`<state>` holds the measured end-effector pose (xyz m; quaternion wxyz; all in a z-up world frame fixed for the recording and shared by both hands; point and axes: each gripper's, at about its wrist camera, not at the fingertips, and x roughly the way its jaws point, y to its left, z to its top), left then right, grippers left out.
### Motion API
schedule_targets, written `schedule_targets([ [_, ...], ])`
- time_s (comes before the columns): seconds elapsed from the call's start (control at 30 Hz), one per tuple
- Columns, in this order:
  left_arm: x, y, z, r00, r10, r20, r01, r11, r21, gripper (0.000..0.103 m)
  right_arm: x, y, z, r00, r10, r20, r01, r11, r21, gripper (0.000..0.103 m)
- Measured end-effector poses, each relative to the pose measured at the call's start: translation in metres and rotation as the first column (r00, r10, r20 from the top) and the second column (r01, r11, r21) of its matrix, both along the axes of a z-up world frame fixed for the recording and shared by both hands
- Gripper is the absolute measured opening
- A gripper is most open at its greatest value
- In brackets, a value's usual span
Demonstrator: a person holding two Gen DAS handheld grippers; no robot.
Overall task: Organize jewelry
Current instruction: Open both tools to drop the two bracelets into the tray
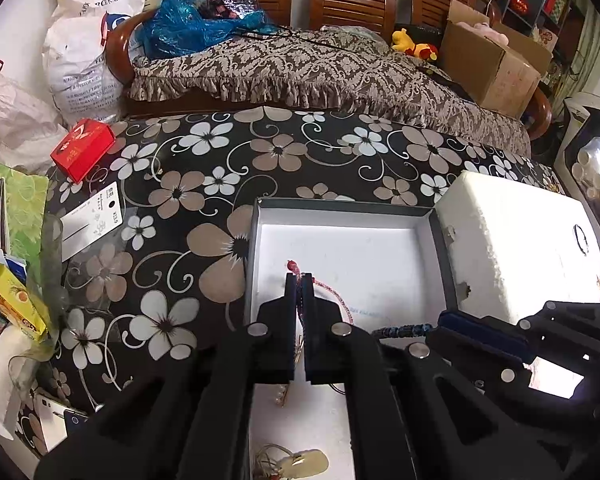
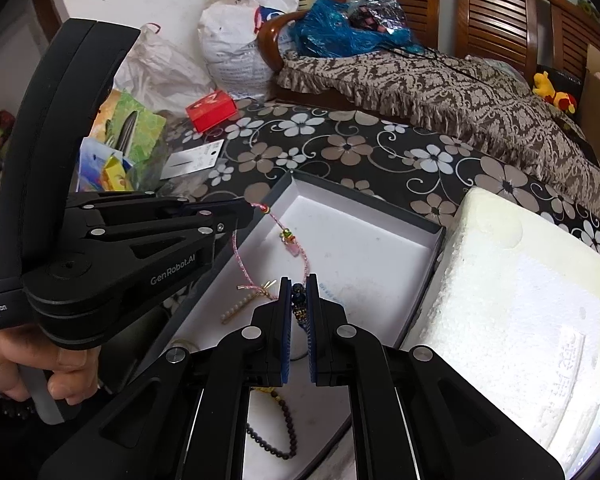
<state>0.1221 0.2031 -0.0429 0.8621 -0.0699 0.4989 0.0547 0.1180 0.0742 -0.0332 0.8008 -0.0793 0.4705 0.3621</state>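
The left hand-held gripper (image 1: 299, 280) is closed on a pink braided cord bracelet (image 2: 260, 254), pinching it near its red knot. The cord hangs from the tips over the open box (image 1: 342, 210), and its loop with small green and pink charms drapes down onto the box's white floor. The right hand-held gripper (image 2: 299, 286) is closed on a dark blue beaded bracelet (image 2: 299, 304), which sits squeezed between its blue pads above the same box. A pearl hair clip (image 2: 240, 307) lies on the box floor just beside the pink cord's lower end, and a string of dark beads (image 2: 278, 436) lies nearer the camera, under the right gripper. The box rests on the flowered tabletop (image 1: 188, 184), with a white foam block (image 2: 520, 280) touching its right side. A hand (image 2: 40, 364) grips the left gripper's handle. A red carton (image 1: 83, 149) sits at the tabletop's far left corner.
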Motion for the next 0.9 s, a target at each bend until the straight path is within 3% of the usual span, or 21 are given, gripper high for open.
schedule_targets([
  [0.17, 0.003, 0.003, -0.001, 1.0, 0.008, 0.0, -0.008, 1.0, 0.002, 0.005, 0.004, -0.001, -0.001, 1.0, -0.021, 0.004, 0.021, 1.0, -0.009, 0.007],
  [0.23, 0.003, 0.004, 0.001, 1.0, 0.008, 0.006, -0.008, 1.0, -0.002, 0.021, 0.005, -0.003, 0.002, 1.0, -0.028, 0.01, 0.028, 1.0, -0.002, 0.012],
  [0.3, 0.002, 0.002, 0.003, 1.0, 0.006, 0.019, -0.006, 1.0, 0.008, 0.025, 0.005, -0.003, 0.004, 0.999, -0.033, 0.016, 0.032, 0.999, 0.002, 0.013],
  [0.67, -0.004, -0.006, 0.011, 0.999, -0.016, 0.039, 0.016, 1.0, 0.01, 0.025, 0.0, -0.034, 0.026, 0.997, -0.065, 0.039, 0.063, 0.996, 0.055, 0.013],
  [0.9, -0.007, -0.015, 0.014, 0.998, -0.032, 0.051, 0.032, 0.999, 0.013, 0.025, -0.003, -0.056, 0.04, 0.994, -0.089, 0.059, 0.085, 0.994, 0.071, 0.02],
])
